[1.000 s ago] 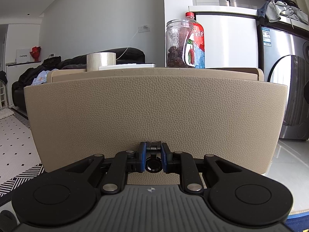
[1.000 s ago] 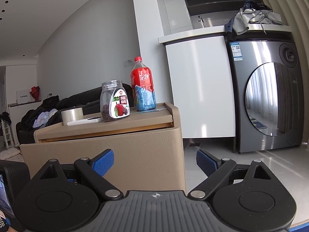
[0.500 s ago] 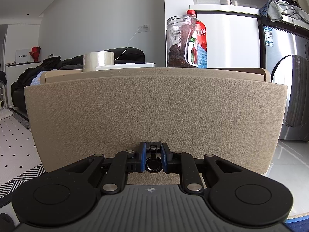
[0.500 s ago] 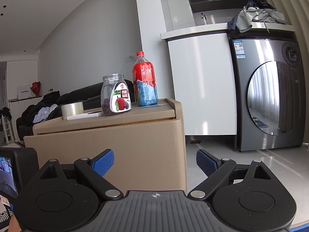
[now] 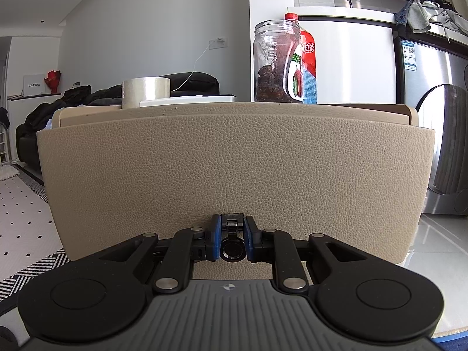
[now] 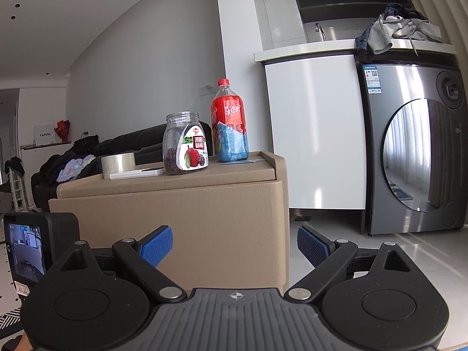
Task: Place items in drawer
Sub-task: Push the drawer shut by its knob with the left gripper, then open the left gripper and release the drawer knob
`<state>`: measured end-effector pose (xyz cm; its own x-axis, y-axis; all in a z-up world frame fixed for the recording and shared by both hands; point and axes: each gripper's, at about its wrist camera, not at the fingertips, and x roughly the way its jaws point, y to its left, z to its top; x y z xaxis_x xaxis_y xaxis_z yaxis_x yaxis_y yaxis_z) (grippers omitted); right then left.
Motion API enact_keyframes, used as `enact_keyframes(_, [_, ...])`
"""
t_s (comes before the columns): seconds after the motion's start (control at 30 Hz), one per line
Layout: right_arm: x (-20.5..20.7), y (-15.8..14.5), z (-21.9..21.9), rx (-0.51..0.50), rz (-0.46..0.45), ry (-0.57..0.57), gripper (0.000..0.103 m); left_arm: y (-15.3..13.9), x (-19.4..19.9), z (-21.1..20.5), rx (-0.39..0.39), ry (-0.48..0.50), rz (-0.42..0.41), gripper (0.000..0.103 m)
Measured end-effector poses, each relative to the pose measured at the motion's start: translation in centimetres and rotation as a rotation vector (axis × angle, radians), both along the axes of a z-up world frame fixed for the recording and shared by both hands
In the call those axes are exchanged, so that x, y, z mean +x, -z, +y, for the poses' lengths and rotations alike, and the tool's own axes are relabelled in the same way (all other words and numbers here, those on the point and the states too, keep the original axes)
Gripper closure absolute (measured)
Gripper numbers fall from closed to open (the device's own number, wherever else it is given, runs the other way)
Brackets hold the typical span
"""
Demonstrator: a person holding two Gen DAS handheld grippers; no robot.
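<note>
Left gripper (image 5: 231,244) clamped on drawer (image 5: 234,169) pull (image 5: 231,250); right gripper (image 6: 234,247) wide open, empty; jar (image 6: 185,150), bottle (image 6: 229,122), tape (image 6: 118,162) on top.

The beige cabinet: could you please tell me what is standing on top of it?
On the cabinet stand a tape roll, a flat white box, a clear jar and a red bottle. The jar partly covers the bottle in the left view.
</note>
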<state>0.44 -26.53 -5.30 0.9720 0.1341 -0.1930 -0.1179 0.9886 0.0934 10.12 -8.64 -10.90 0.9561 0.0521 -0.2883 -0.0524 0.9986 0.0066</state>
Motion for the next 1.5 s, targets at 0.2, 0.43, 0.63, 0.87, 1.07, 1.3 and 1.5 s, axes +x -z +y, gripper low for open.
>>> enact_keyframes(0.2, [0.3,0.2,0.1,-0.005,0.009,0.000,0.008,0.0,0.8,0.0,-0.001,-0.001,0.000,0.084])
enact_keyframes(0.43, [0.5,0.3,0.1,-0.008,0.013,0.000,0.008,0.0,2.0,0.1,-0.011,-0.002,0.003,0.084])
enact_keyframes(0.63, [0.7,0.4,0.0,-0.006,0.019,0.002,0.008,0.0,2.6,0.1,-0.014,-0.003,0.004,0.084])
enact_keyframes(0.87, [0.8,0.6,0.2,-0.010,0.023,0.001,0.008,0.0,2.6,0.1,-0.015,-0.002,0.008,0.084])
enact_keyframes(1.07, [0.7,0.7,0.6,-0.022,0.021,-0.005,0.008,-0.2,2.5,0.7,-0.046,0.013,0.021,0.084])
enact_keyframes(1.3, [0.5,0.8,1.1,-0.032,0.021,-0.014,0.008,-1.1,1.2,0.4,-0.015,0.018,0.003,0.084])
enact_keyframes(1.5, [0.4,0.8,1.5,-0.044,0.019,-0.015,0.008,-2.3,0.1,0.8,-0.006,0.012,-0.001,0.084])
